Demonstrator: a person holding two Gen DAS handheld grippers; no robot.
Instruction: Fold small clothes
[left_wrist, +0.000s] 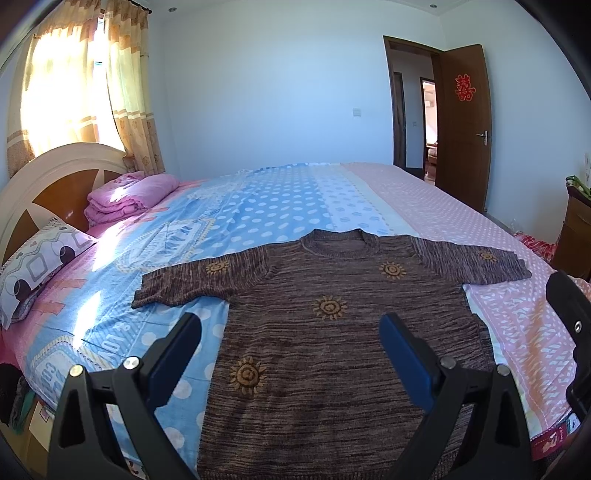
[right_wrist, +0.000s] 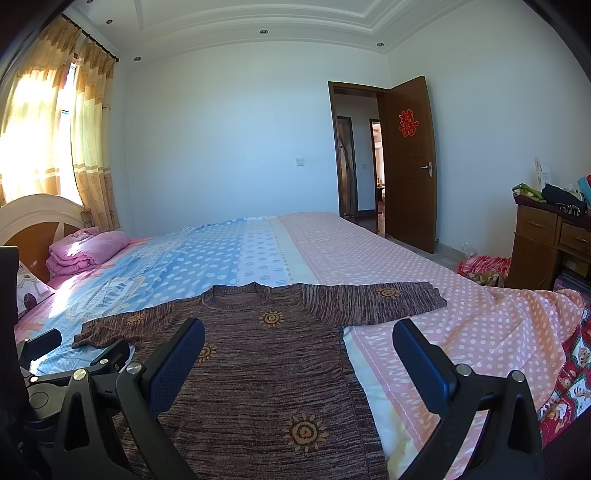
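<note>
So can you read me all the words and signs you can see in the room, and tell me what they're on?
"囍": red paper sign on the open brown door.
Letters printed on the blue part of the bedsheet: upside down and stretched, too unclear to read.
Small label at the bed's near edge: too blurred to read.
The brown sweater has only sun pictures, no words.

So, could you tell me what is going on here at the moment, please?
A person holds a two-finger gripper in each hand over a bed to fold clothes. A brown knitted sweater with sun motifs lies spread flat on the bedsheet, both sleeves out to the sides, not yet folded. The left gripper and the right gripper are both open above the sweater's lower part, holding nothing. A folded pink blanket sits near the headboard.
</note>
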